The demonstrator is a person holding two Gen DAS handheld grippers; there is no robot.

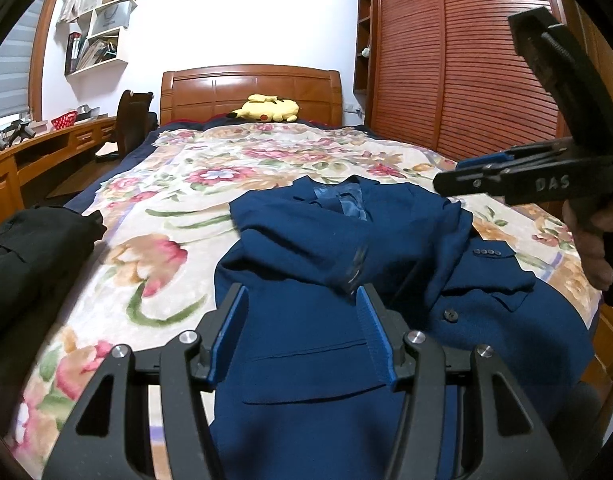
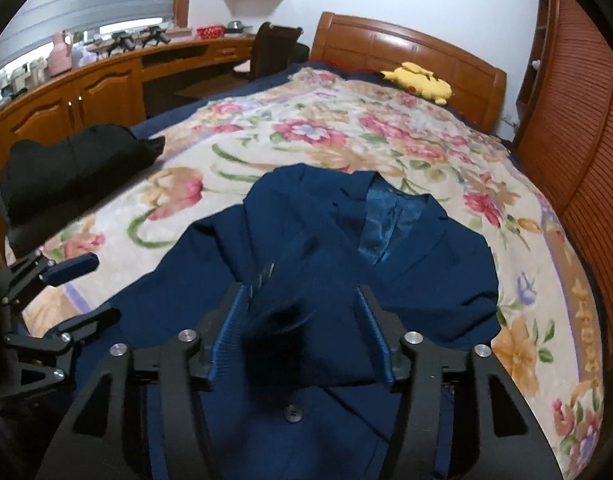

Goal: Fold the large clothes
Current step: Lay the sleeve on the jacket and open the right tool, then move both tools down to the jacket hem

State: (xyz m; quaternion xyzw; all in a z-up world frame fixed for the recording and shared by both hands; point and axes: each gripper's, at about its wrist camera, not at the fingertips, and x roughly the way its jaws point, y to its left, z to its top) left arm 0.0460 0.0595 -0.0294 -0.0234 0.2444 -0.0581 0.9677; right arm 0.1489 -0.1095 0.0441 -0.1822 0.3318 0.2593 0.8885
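A navy blue suit jacket (image 1: 346, 264) lies front-up on the floral bedspread (image 1: 210, 184), collar toward the headboard, both sleeves folded across the chest. It also shows in the right wrist view (image 2: 346, 240). My left gripper (image 1: 302, 300) is open and empty, hovering over the jacket's lower front; it also appears at the left of the right wrist view (image 2: 86, 286). My right gripper (image 2: 300, 300) is open above the jacket, with a blurred sleeve cuff (image 2: 274, 308) between its fingers, not clamped. It shows from the side in the left wrist view (image 1: 462, 174).
A folded black garment (image 1: 30, 248) lies at the bed's left edge. A yellow plush toy (image 1: 266, 108) sits by the wooden headboard (image 1: 250, 88). A wooden desk (image 2: 86, 88) runs along the left, and a slatted wardrobe (image 1: 466, 60) stands on the right.
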